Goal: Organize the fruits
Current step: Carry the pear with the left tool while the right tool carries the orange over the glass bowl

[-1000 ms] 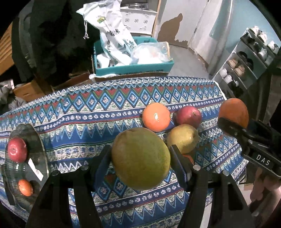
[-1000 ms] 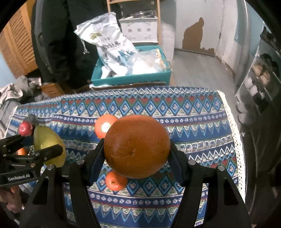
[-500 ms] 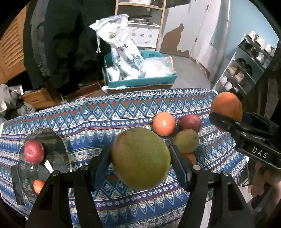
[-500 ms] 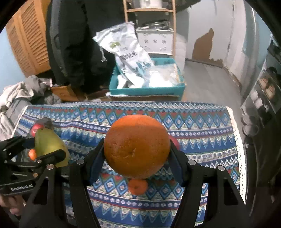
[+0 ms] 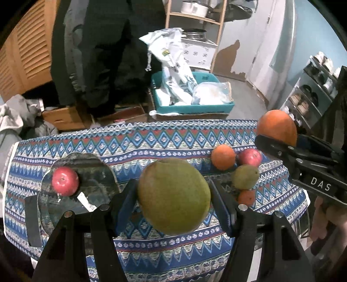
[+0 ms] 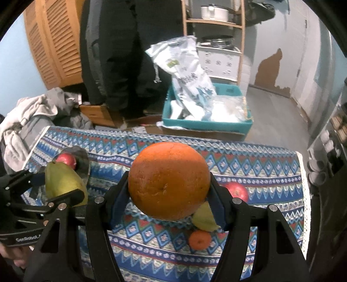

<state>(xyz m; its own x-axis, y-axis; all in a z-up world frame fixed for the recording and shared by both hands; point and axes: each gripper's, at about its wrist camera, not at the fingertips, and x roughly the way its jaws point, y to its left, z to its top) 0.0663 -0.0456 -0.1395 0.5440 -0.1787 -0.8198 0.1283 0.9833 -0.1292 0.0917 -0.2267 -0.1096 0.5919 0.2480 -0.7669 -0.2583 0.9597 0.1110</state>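
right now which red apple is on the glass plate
The red apple at the left, alone on the glass plate; the other apple lies on the cloth among the oranges.

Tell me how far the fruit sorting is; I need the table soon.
Done: one red apple on the glass plate. In hand: left gripper holds a green pear, right gripper an orange. Left: four fruits on the cloth.

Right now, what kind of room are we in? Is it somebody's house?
Probably a lived-in room at home, used partly for storage. A table with a blue patterned tablecloth holds fruit, a wooden shelf carries metal cooking pots, and a rack of shoes stands by the wall.
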